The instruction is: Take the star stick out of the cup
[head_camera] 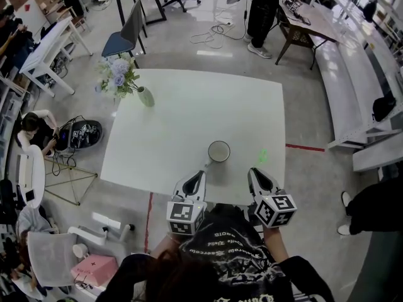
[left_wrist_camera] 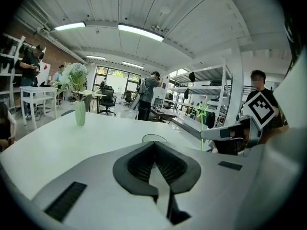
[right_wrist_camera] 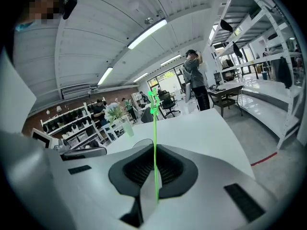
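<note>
A white table [head_camera: 189, 112] is standing on a polished grey floor [head_camera: 315, 106] in a large open workroom, with other white tables, an office chair [head_camera: 123, 39] and long shelving filling the space around it. A strip of red tape [head_camera: 305, 148] is running along the floor off the table's right edge, and a person [head_camera: 261, 11] is standing beyond the far edge. A pale green vase [head_camera: 145, 96] is sitting by the table's far left corner, holding a bunch of white and lilac flowers [head_camera: 116, 74]. A round cup [head_camera: 218, 151] is standing close to the near edge, a little right of its middle, its mouth facing up. The star stick [right_wrist_camera: 154, 143] is outside the cup: the right gripper [right_wrist_camera: 154, 150] is pinching its thin green shaft between nearly closed jaws, keeping it upright with the star [right_wrist_camera: 153, 102] at the top. It is hanging over the table's near edge, to the right of the cup and apart from it. The left gripper [left_wrist_camera: 154, 143] is hovering at the near edge just in front of the cup, its jaws pressing together on nothing.
</note>
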`<state>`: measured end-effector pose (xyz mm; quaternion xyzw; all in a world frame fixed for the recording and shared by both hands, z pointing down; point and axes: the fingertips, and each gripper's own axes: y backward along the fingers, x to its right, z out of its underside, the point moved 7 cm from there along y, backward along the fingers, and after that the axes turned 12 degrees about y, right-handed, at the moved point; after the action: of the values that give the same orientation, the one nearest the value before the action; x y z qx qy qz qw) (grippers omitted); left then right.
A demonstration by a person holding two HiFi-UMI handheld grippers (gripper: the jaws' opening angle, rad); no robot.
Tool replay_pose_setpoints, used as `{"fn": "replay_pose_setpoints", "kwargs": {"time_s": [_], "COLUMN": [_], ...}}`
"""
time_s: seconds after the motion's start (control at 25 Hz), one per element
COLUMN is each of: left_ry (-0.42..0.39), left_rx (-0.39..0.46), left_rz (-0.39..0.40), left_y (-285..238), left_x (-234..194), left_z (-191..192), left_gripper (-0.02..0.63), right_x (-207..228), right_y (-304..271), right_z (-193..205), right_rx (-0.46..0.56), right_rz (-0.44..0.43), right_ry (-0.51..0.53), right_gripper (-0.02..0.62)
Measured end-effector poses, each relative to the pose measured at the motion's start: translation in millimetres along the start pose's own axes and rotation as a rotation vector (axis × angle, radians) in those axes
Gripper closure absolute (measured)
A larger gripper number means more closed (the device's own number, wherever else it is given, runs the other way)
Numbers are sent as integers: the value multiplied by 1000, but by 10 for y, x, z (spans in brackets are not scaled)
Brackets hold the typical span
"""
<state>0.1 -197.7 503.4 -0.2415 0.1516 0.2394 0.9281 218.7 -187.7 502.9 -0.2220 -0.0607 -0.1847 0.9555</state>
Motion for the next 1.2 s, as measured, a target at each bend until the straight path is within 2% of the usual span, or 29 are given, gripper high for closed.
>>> {"fn": "replay_pose_setpoints", "kwargs": {"time_s": [1.2], "left_ry": [0], "left_rx": [-3], "left_rz": [-1], "left_y": [-151], "left_x": [-66], "left_z": [-50], "left_gripper": [586], "right_x": [-19], "right_y": [-195], "right_z": [-29], "right_rx": [2], "right_rz": [-37], "right_ry": [72], "right_gripper": [572]}}
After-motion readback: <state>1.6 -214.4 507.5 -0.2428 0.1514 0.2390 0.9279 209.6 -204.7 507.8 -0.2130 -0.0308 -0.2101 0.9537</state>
